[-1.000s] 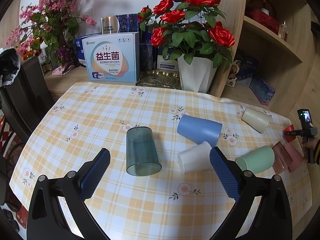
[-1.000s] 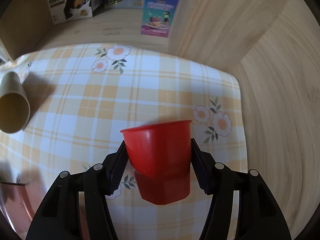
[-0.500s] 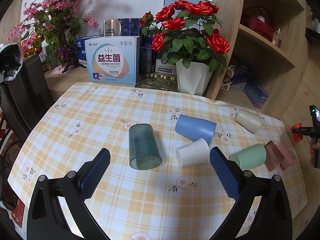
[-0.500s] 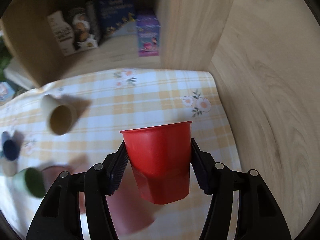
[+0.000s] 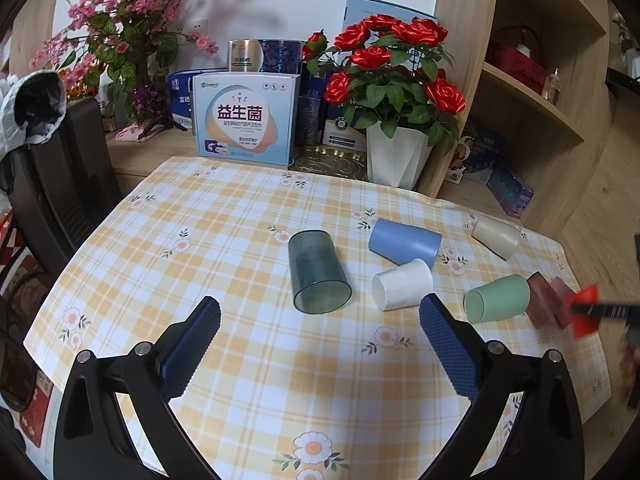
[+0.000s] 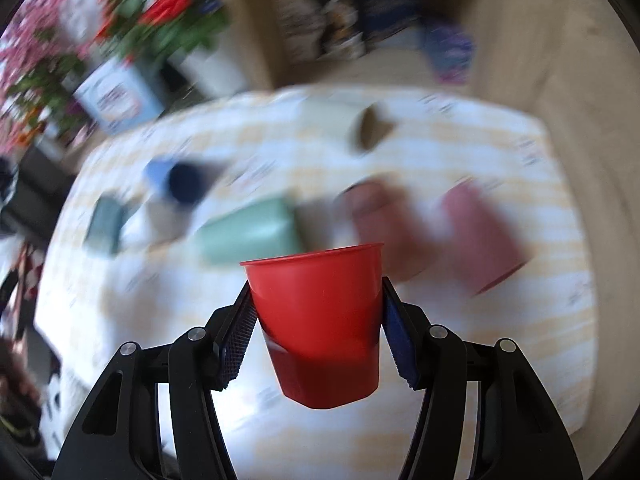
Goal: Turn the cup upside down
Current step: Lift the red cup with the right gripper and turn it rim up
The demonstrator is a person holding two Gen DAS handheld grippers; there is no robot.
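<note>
My right gripper (image 6: pixel 318 332) is shut on a red cup (image 6: pixel 320 320) and holds it in the air above the table, mouth away from the camera. The cup also shows as a red blur at the right edge of the left wrist view (image 5: pixel 585 310). My left gripper (image 5: pixel 318 330) is open and empty above the near side of the checked tablecloth (image 5: pixel 240 248). Several cups lie on their sides ahead of it: a dark clear one (image 5: pixel 318 276), a blue one (image 5: pixel 404 242), a white one (image 5: pixel 402 284), a green one (image 5: pixel 496 298).
A cream cup (image 5: pixel 496 236) and two pink cups (image 5: pixel 546 306) lie near the table's right side. A white vase of red roses (image 5: pixel 394 160), boxes (image 5: pixel 246 120) and wooden shelves (image 5: pixel 532 92) stand behind. A dark chair (image 5: pixel 60 176) is at the left.
My right gripper has pulled back and up with the red cup and swung left, so the whole table now shows, blurred. My left gripper has drawn back slightly.
</note>
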